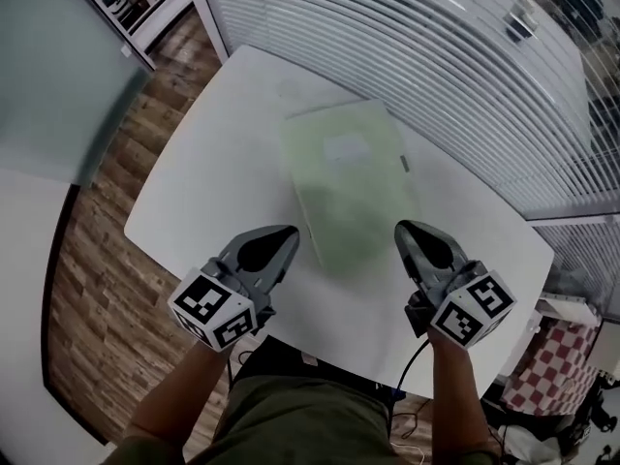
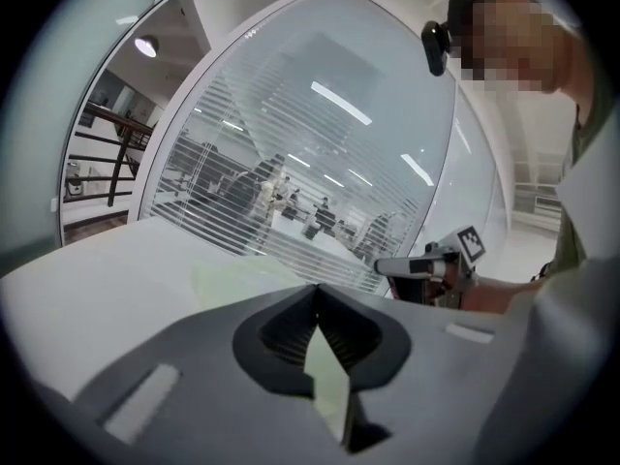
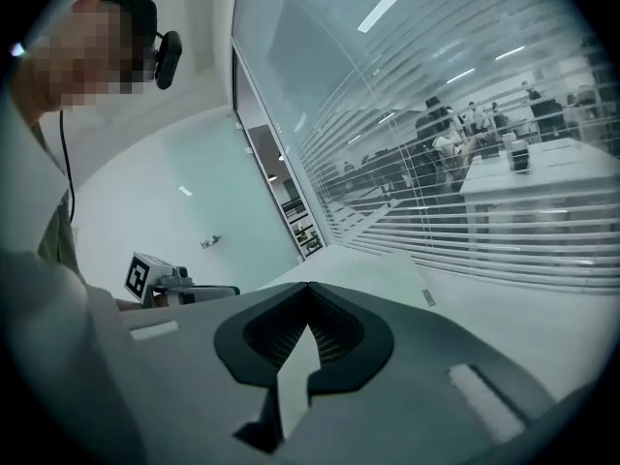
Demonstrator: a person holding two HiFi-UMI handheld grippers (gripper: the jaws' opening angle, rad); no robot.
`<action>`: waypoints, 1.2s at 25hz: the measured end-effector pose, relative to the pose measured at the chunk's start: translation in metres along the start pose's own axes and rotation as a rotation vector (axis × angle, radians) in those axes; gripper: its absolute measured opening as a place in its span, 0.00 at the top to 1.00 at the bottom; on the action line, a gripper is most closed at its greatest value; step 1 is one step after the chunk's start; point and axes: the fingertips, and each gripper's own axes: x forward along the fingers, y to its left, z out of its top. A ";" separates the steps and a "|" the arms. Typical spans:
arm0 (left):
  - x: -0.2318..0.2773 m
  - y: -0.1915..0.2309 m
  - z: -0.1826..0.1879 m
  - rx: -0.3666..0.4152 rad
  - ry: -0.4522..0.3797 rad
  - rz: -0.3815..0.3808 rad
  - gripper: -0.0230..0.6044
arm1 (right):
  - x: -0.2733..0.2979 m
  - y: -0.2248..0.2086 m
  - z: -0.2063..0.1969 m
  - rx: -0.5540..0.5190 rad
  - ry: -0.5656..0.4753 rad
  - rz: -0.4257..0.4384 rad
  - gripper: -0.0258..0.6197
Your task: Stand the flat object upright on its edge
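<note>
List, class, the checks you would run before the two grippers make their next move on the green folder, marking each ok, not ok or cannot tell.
1. Green folder lies wholly on the white table, no edge overhanging: ok.
2. Folder stands upright on its edge: not ok, it lies flat.
3. Left gripper shut, nothing between its jaws: ok.
4. Right gripper shut, nothing between its jaws: ok.
5. One gripper at each side of the folder's near end: ok.
6. Either gripper touching the folder: cannot tell.
</note>
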 end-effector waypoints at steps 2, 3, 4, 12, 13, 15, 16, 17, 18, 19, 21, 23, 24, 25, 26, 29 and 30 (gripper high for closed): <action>0.004 0.012 -0.006 -0.029 0.004 0.027 0.96 | 0.009 -0.010 -0.003 -0.004 0.018 -0.006 0.95; 0.006 0.018 -0.009 -0.048 0.004 0.038 0.96 | 0.012 -0.015 -0.005 -0.005 0.029 -0.011 0.94; 0.007 0.023 -0.013 -0.066 0.003 0.048 0.96 | 0.015 -0.021 -0.007 -0.005 0.039 -0.017 0.95; 0.021 0.061 -0.031 -0.167 -0.001 0.107 0.96 | 0.035 -0.061 -0.017 -0.012 0.076 -0.032 0.94; 0.023 0.065 -0.033 -0.174 0.000 0.113 0.96 | 0.038 -0.066 -0.018 -0.014 0.081 -0.036 0.94; 0.027 0.073 -0.038 -0.186 0.005 0.122 0.94 | 0.044 -0.074 -0.018 -0.023 0.093 -0.042 0.94; 0.029 0.076 -0.041 -0.194 0.009 0.123 0.93 | 0.048 -0.078 -0.019 -0.027 0.099 -0.042 0.94; 0.030 0.079 -0.043 -0.204 0.012 0.125 0.93 | 0.051 -0.082 -0.020 -0.031 0.105 -0.039 0.94; 0.032 0.081 -0.046 -0.213 0.014 0.125 0.92 | 0.053 -0.086 -0.021 -0.034 0.112 -0.036 0.93; 0.033 0.082 -0.048 -0.220 0.017 0.125 0.92 | 0.056 -0.089 -0.022 -0.037 0.119 -0.034 0.93; 0.038 0.085 -0.051 -0.228 0.022 0.120 0.92 | 0.061 -0.095 -0.023 -0.046 0.133 -0.034 0.91; 0.043 0.087 -0.054 -0.233 0.028 0.116 0.90 | 0.066 -0.103 -0.024 -0.054 0.142 -0.037 0.91; 0.044 0.087 -0.056 -0.236 0.031 0.117 0.89 | 0.068 -0.107 -0.025 -0.055 0.148 -0.038 0.89; 0.046 0.089 -0.058 -0.240 0.034 0.119 0.88 | 0.070 -0.110 -0.026 -0.056 0.155 -0.040 0.88; 0.047 0.090 -0.060 -0.244 0.037 0.121 0.86 | 0.072 -0.113 -0.027 -0.056 0.163 -0.044 0.87; 0.053 0.093 -0.066 -0.255 0.056 0.127 0.82 | 0.076 -0.126 -0.031 -0.053 0.183 -0.048 0.83; 0.056 0.094 -0.068 -0.258 0.065 0.129 0.81 | 0.076 -0.132 -0.033 -0.050 0.188 -0.047 0.81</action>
